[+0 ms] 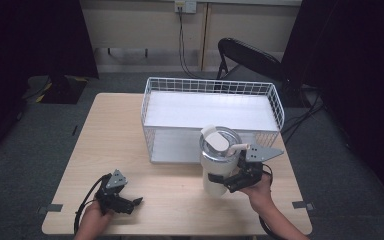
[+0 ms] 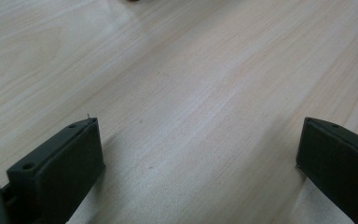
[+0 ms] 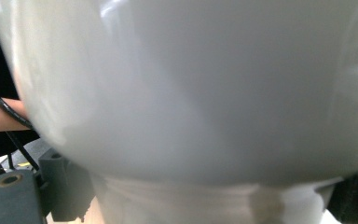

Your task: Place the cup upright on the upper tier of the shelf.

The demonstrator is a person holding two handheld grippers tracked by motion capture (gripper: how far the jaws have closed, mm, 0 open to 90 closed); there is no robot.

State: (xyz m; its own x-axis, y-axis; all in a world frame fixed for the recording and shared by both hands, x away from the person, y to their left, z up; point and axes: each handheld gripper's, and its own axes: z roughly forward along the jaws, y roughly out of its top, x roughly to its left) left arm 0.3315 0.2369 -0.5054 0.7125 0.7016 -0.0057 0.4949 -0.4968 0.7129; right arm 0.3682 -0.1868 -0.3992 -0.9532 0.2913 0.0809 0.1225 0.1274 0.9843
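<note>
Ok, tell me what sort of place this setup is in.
Probably an office or lab room set up for recording, not a home. A plain wooden table stands on grey carpet, black curtains hang at the sides, and a folding chair sits by a wall socket with cables.

The person's left hand (image 1: 92, 217) enters from the near left edge and holds the black two-jaw left gripper (image 1: 130, 204) low, its jaws spread wide and empty. The right hand (image 1: 258, 190), at the near right, holds the black right gripper (image 1: 220, 182) with jaws pointing left, clamped.
</note>
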